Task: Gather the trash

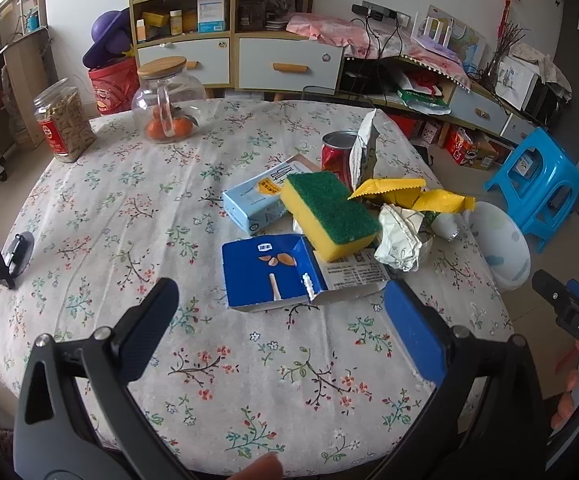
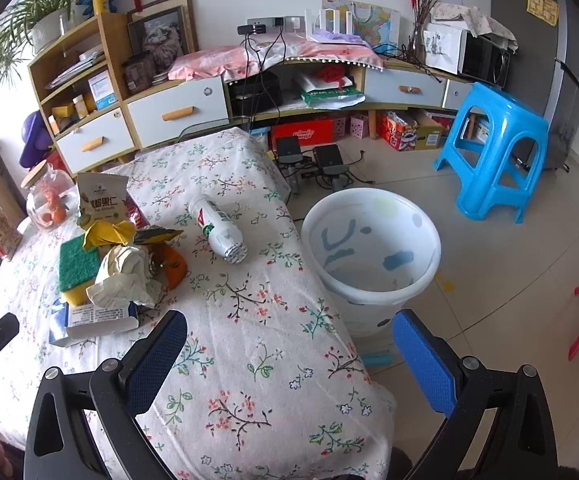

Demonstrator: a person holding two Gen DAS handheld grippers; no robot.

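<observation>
- Trash pile (image 1: 329, 216) sits on the desk (image 1: 129, 208), at about 1 o'clock from the left gripper (image 1: 285, 324) and 10 o'clock from the right gripper (image 2: 289, 356).
- Both grippers are spread wide, holding nothing, and hover over the near desk edge.
- Nearest item for the left gripper: blue carton (image 1: 269, 276), opened flat, almost dead ahead at 12 o'clock, just past the fingertips. Long axis runs 9-to-3 across the gripper line, so I'd expect a grab on its short side or raised flap.
- Behind it: yellow-green sponge (image 1: 329, 216) lying on top of the cartons, light blue box (image 1: 253, 204) at 11 o'clock of the sponge, crumpled paper (image 1: 401, 236) touching the sponge at 3 o'clock.
- Further back: yellow wrapper (image 1: 405, 194), red can (image 1: 337, 152), standing foil pouch (image 1: 363, 152).
- White bottle (image 2: 219, 226) lies alone on its side at 12 o'clock from the right gripper, long axis running 11-to-5, capless end toward the gripper; clear cloth all round it.
- White bin (image 2: 369, 248) stands on the floor just beside the desk's right edge, at 1 o'clock from the right gripper, mouth open.
- Judgement: the right gripper is closer to the bottle and bin, the left to the carton stack. Open room on the left half of the desk; the glass jar (image 1: 167, 100) and snack jar (image 1: 63, 124) are far back, well apart.
</observation>
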